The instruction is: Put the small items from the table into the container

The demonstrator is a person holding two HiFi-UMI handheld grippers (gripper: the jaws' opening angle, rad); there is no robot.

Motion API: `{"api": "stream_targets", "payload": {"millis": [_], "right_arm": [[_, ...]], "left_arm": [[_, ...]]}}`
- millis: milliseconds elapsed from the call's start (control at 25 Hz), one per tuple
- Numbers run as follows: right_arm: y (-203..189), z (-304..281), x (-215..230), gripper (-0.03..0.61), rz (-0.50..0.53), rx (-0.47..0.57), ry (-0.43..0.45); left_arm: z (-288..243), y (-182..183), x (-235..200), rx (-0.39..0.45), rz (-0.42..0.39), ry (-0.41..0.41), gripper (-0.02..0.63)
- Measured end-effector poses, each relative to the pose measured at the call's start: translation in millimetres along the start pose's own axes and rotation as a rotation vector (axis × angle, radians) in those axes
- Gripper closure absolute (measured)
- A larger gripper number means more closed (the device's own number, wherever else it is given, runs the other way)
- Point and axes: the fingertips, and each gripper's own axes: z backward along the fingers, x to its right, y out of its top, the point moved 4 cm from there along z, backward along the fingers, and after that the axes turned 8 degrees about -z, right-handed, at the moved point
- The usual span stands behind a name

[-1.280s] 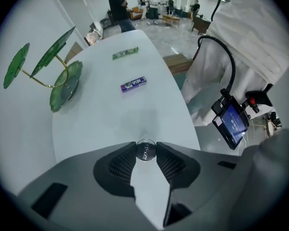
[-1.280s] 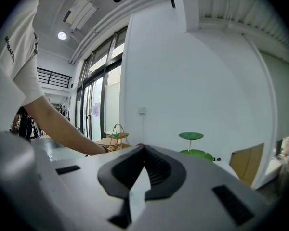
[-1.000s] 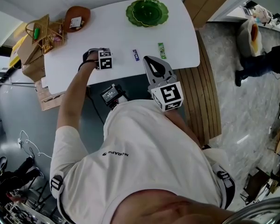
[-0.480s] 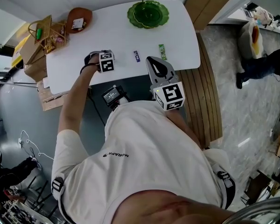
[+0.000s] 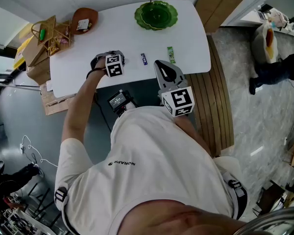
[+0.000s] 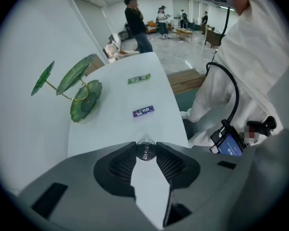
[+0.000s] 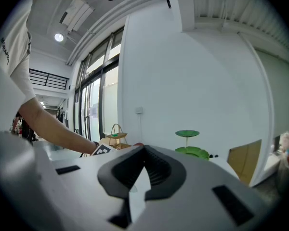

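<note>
Left gripper (image 6: 145, 147) pinches small round silver disc (image 6: 145, 151) over white table (image 6: 115, 105); right gripper (image 7: 144, 149) jaws closed, empty; purple packet (image 6: 143, 111), green packet (image 6: 138, 79) lie on table

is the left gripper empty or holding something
Holding something: the left gripper is shut on a small round item, pinched between its jaw tips.

Small dark lettering is showing upside down on the person's white shirt (image 5: 122, 162), reading roughly "MORAPR". White print is showing on the purple wrapper (image 6: 143, 111) lying on the counter (image 6: 111, 126), too small to read.
</note>
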Motion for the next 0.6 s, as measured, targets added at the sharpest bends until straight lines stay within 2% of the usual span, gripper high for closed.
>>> {"api": "stream_targets", "payload": {"millis": [360,600], "right_arm": [[-2.2,3.0,4.6,0.574,-0.003,-0.009,-0.011],[-1.4,3.0,7.9,0.574,-0.004,-0.011,-0.022]], "left_arm": [[21.8,34.1,-19.7,0.128,0.135,0.081,0.479],[36.8,55.4,-39.4,0.199,0.182,0.163,0.480]]}}
